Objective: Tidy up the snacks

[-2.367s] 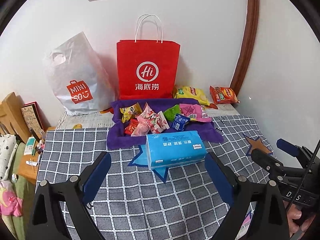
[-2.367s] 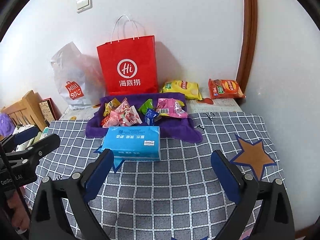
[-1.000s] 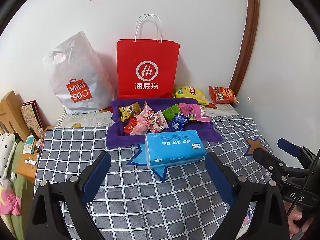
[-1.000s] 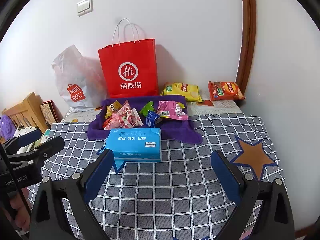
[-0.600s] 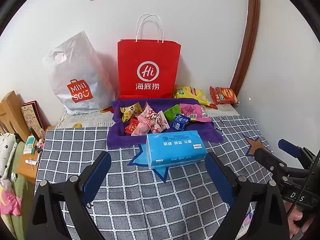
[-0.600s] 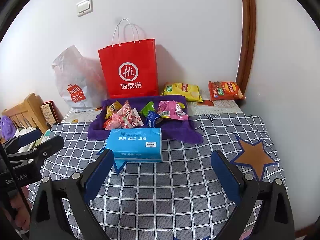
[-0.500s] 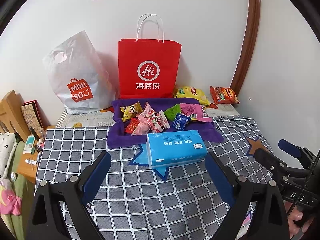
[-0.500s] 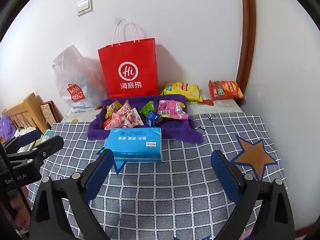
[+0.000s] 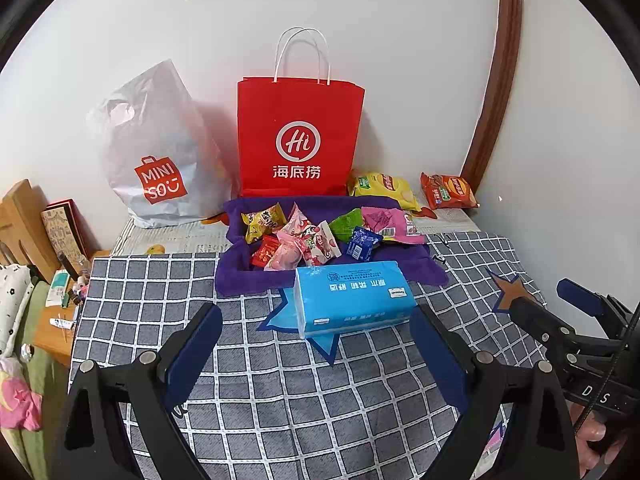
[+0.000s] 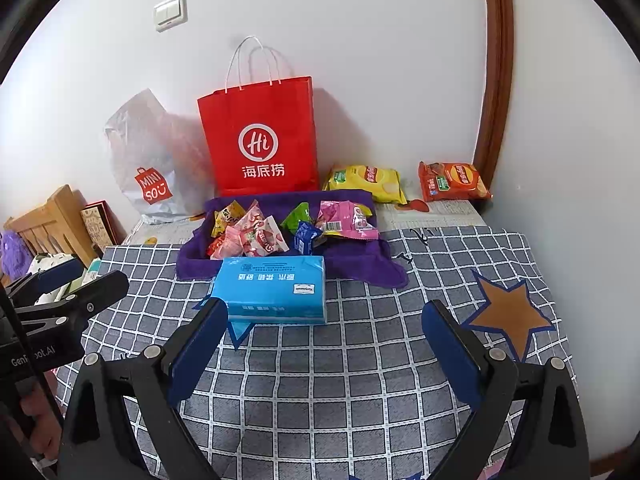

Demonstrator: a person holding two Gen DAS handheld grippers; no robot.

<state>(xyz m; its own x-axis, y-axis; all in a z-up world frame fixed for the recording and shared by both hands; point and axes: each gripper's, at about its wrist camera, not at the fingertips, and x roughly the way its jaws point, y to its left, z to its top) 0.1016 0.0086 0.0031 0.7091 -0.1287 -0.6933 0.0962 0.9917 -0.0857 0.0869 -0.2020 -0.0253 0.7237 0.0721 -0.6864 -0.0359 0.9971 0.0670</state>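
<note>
Purple cloth [image 9: 328, 276] holds loose snack packets [image 9: 312, 236]; both the left hand-held gripper [image 9: 316, 344] and the right hand-held gripper [image 10: 324, 344] hover spread apart, empty. I'd pinch one packet's crimped edge, clear of the blue tissue pack [image 9: 352, 300].

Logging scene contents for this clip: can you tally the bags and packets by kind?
Shopping bags: 2 (red paper bag, white plastic bag)
Chip bags: 2 (yellow, orange)
Tissue packs: 1 (blue)
Total: 5, leaving out the overlapping small snack packets on the purple cloth.
</note>
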